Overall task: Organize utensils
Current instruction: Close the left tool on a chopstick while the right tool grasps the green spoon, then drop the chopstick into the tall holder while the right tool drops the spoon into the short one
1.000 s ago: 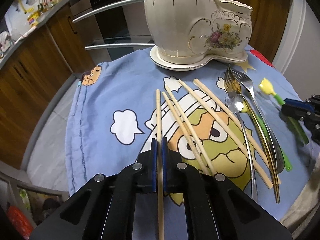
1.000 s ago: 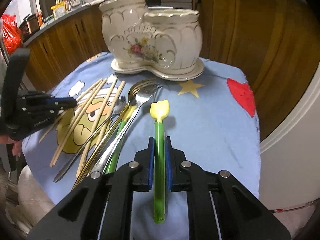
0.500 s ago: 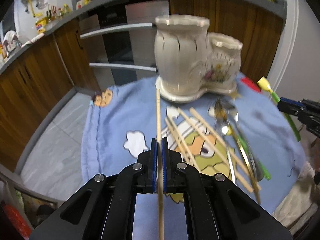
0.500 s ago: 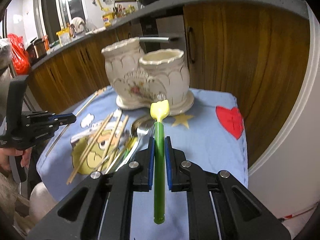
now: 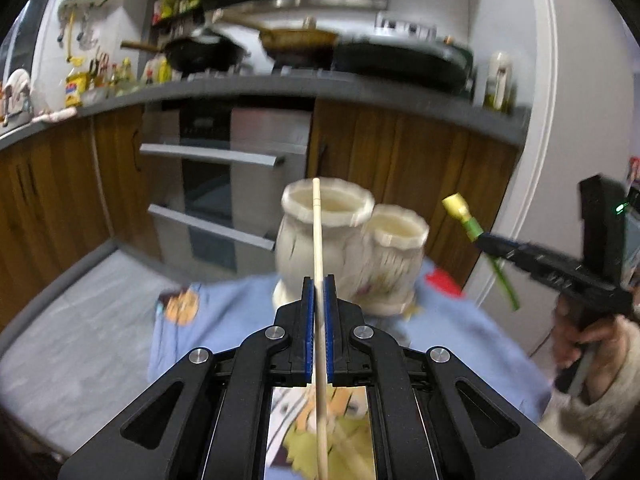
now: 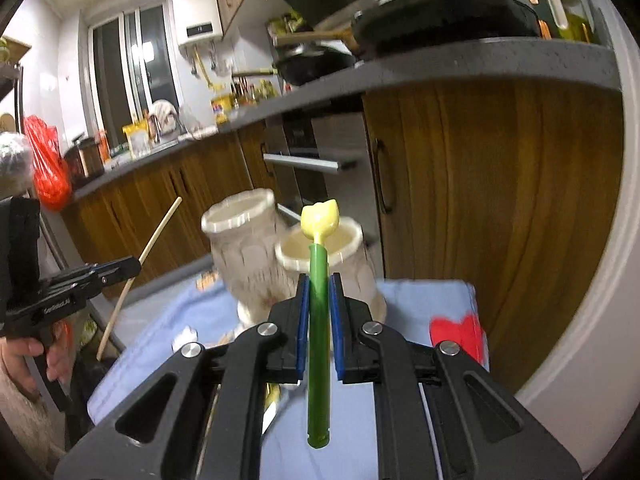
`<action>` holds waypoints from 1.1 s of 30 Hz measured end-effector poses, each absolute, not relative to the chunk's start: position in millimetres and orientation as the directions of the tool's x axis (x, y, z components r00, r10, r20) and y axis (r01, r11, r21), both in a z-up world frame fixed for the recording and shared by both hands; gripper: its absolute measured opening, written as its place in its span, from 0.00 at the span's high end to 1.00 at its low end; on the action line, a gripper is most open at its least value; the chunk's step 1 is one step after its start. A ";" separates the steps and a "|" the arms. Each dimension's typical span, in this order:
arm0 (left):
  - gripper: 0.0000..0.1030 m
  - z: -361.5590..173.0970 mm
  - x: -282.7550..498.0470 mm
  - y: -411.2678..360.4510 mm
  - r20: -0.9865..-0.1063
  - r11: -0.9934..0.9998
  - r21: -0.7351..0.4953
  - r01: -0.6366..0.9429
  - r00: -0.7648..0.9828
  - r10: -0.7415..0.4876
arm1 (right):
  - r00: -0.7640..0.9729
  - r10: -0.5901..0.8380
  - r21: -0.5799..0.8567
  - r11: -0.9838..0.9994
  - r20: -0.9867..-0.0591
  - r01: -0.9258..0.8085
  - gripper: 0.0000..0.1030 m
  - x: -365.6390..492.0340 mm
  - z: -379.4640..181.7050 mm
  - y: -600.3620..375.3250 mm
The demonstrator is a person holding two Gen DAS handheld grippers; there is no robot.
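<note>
My left gripper (image 5: 318, 282) is shut on a wooden chopstick (image 5: 318, 236), lifted above the table with its tip in line with the taller pot of a cream ceramic twin-pot holder (image 5: 344, 248). My right gripper (image 6: 319, 280) is shut on a green-handled utensil with a yellow tulip-shaped end (image 6: 319, 264), raised toward the shorter pot of the holder (image 6: 280, 264). Each gripper shows in the other's view: the right gripper (image 5: 484, 242) at the right, the left gripper (image 6: 134, 266) at the left. The other utensils on the blue cartoon cloth (image 5: 208, 328) are mostly hidden behind the grippers.
Wooden kitchen cabinets (image 6: 500, 208) and an oven with metal handles (image 5: 212, 156) stand behind the small table. Pans sit on the grey counter (image 5: 280, 84) above. A white door frame (image 6: 600, 280) rises at the right. A person's hands (image 5: 580, 332) hold the grippers.
Both grippers have risen off the table and tilted up, carrying the chopstick and the green utensil. The view now takes in the holder's rims and the counter beyond.
</note>
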State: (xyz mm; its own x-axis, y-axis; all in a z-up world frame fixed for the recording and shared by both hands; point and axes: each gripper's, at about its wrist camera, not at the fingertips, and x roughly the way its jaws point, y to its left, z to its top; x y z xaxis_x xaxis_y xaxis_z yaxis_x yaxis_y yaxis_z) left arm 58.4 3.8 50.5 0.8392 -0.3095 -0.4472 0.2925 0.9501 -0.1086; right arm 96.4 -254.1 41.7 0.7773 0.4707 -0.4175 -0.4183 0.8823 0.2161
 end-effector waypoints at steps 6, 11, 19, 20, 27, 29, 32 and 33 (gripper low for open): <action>0.95 76.1 95.9 -2.7 -0.354 0.932 -0.165 0.323 0.862 -0.361 | 0.792 0.513 0.290 0.854 -0.332 -0.431 0.90 138.9 68.4 -246.2; 0.95 94.8 135.2 -7.9 -0.241 0.923 -0.200 0.330 0.896 -0.372 | 0.794 0.545 0.380 0.818 -0.270 -0.432 0.90 176.3 80.8 -243.2; 0.95 108.7 174.1 -17.9 -0.117 0.933 -0.211 0.292 0.940 -0.321 | 0.811 0.537 0.436 0.803 -0.233 -0.407 0.90 209.1 67.5 -233.0; 0.95 107.6 179.4 -19.2 -0.115 0.936 -0.213 0.280 0.944 -0.308 | 0.813 0.533 0.432 0.806 -0.233 -0.405 0.90 210.0 64.0 -231.2; 0.95 85.4 193.1 -30.0 -0.129 0.978 -0.125 0.169 0.974 -0.185 | 0.821 0.497 0.366 0.846 -0.282 -0.387 0.90 213.5 41.4 -215.2; 0.95 79.6 193.3 -29.1 -0.149 0.975 -0.130 0.178 0.969 -0.197 | 0.818 0.494 0.348 0.853 -0.295 -0.389 0.90 212.3 37.2 -213.4; 0.95 71.7 185.7 -28.1 -0.167 0.978 -0.098 0.186 0.965 -0.200 | 0.813 0.491 0.332 0.858 -0.312 -0.391 0.90 207.4 34.2 -215.2; 0.95 69.9 181.0 -28.8 -0.179 0.978 -0.082 0.191 0.962 -0.204 | 0.811 0.492 0.331 0.859 -0.317 -0.391 0.90 204.5 32.5 -216.9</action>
State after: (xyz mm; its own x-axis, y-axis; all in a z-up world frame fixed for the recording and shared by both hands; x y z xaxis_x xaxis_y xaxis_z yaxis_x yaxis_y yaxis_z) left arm 181.0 -28.8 69.9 0.9625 -0.2035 -0.1794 0.1915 0.9780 -0.0822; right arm 204.5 -216.9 32.5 0.8111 0.4917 -0.3168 -0.3912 0.8587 0.3310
